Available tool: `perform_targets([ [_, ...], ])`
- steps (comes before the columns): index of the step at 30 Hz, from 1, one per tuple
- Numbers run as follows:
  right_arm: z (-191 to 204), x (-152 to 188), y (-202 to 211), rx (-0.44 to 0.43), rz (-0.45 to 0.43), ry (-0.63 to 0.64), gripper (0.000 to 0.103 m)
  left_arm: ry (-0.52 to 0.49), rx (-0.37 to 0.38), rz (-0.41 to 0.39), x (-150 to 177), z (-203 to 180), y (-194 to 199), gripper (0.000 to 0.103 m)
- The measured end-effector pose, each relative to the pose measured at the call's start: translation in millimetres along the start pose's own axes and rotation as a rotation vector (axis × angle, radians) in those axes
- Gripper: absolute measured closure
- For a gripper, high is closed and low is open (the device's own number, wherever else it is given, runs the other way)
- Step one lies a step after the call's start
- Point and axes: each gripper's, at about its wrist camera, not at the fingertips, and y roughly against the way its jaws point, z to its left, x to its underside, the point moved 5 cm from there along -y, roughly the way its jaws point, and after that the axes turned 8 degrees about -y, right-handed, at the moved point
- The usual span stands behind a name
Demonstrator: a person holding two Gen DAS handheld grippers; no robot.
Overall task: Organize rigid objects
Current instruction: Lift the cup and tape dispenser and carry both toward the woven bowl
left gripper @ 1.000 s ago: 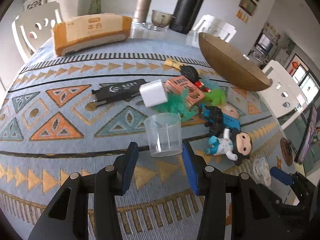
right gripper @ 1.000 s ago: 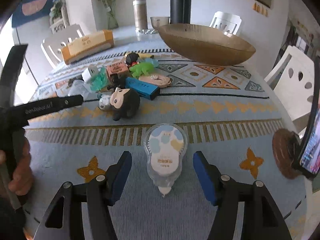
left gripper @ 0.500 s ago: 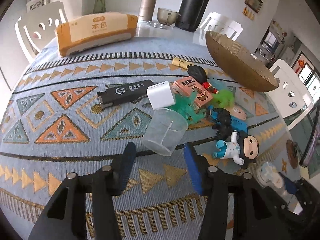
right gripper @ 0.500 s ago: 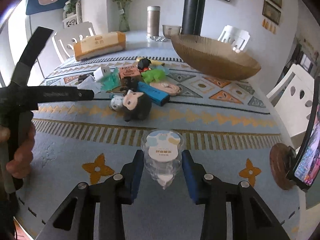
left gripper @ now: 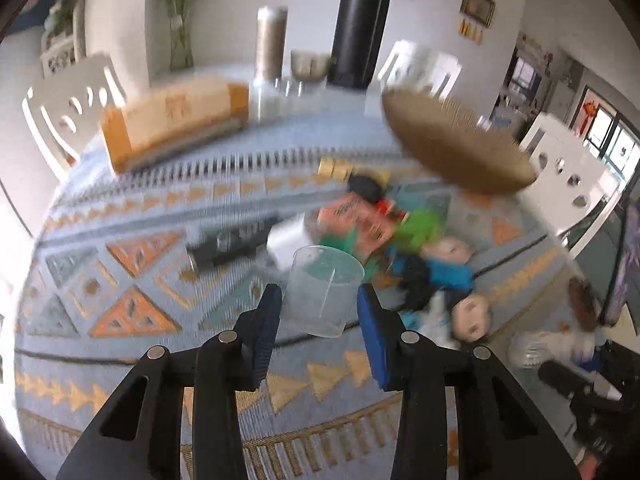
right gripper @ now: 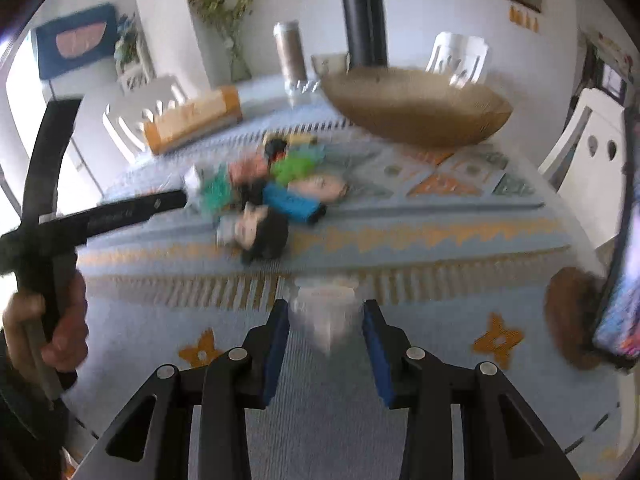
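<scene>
Left wrist, grip: left gripper [left gripper: 320,312] clamped on clear plastic cup [left gripper: 325,290], held above the tablecloth [left gripper: 120,280].
Left wrist, risk: thin wall could buckle or slip.
Left wrist, obstacles: toy pile [left gripper: 400,248] near; woven bowl [left gripper: 456,152] beyond.
Right wrist, grip: right gripper [right gripper: 326,338] closed on blurred correction-tape dispenser [right gripper: 326,316].
Right wrist, risk: smooth shell might twist free.
Right wrist, obstacles: doll [right gripper: 260,234] ahead.
</scene>
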Motion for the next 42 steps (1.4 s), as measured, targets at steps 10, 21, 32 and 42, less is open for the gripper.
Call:
perform_targets([
  [10, -12.0, -93.2, 26.5, 0.019, -0.073, 0.005, 0.085, -0.081, 0.089, -0.22, -92.9, -50.7, 53.6, 0.067],
  [21, -28.7, 5.8, -15.2, 0.076, 0.119, 0.19, 0.026, -0.155, 0.057, -0.176, -61.2, -61.7, 35.9, 0.067],
  [32, -31.7, -11.3, -50.4, 0.068, 0.137, 0.151, 0.053, -0.158, 0.052, -0.174, -52.6, -58.1, 43.3, 0.067],
  [42, -14.2, -47.4, 0.9, 0.05, -0.016, 0.05, 0.053, -0.143, 0.078, -0.218, -81.8, -63.9, 45.3, 0.067],
])
